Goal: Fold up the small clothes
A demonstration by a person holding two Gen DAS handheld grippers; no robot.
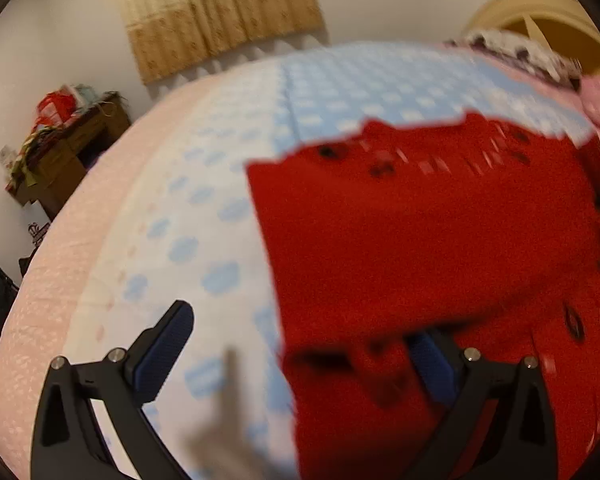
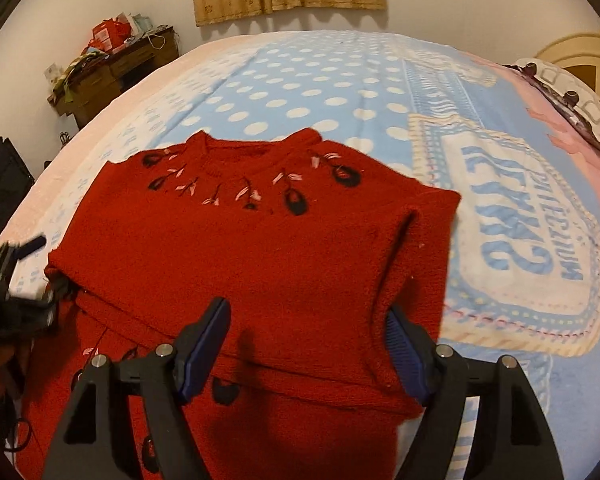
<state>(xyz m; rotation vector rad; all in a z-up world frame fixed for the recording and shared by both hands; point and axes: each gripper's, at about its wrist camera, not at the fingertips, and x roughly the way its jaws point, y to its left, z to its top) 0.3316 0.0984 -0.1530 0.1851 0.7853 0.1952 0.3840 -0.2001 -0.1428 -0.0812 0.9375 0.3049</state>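
Observation:
A red knit sweater (image 2: 260,248) with dark flowers and pink leaves stitched round its neckline lies on the bed, its upper layer folded over a lower red layer (image 2: 300,432). My right gripper (image 2: 304,346) hovers over the near hem, open, its blue pads on either side of the cloth and not pressing it. In the blurred left wrist view the sweater (image 1: 420,232) fills the right half. My left gripper (image 1: 300,360) is open wide, with the sweater's left edge draped over its right finger (image 1: 432,368). The right wrist view also shows the left gripper (image 2: 24,268), at the sweater's left edge.
The bed has a blue polka-dot sheet (image 2: 300,88) and a lettered blue-and-cream blanket (image 2: 520,232) to the sweater's right. A cluttered wooden desk (image 2: 112,68) stands at the far left by the wall. Pillows (image 2: 572,96) and a headboard (image 1: 540,12) are at the far right.

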